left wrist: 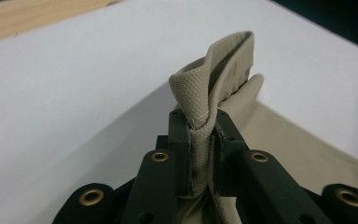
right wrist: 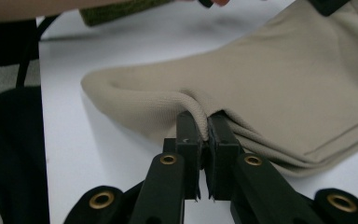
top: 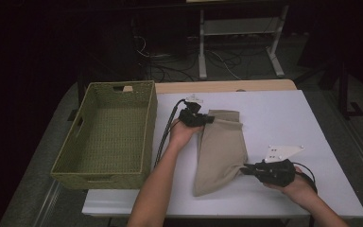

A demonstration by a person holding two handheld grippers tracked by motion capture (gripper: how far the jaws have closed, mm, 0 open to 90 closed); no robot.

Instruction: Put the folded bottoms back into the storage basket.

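Both grippers, left gripper [top: 192,117] and right gripper [top: 248,169], have jaws clenched on the folded beige knit cloth [top: 220,151], weave visible close-up, woven green basket [top: 108,135] at nine o'clock on the white surface [top: 283,123].

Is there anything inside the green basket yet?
No, in the high view the green basket shows only its bare woven floor, while the beige cloth lies on the white table beside it.

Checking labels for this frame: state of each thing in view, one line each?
beige cloth: folded, lying on the table, pinched at two edges and lifted there
left gripper: shut on the cloth's far edge
right gripper: shut on the cloth's near-right edge
green woven basket: upright, empty, left of the cloth
white table: bare around the cloth
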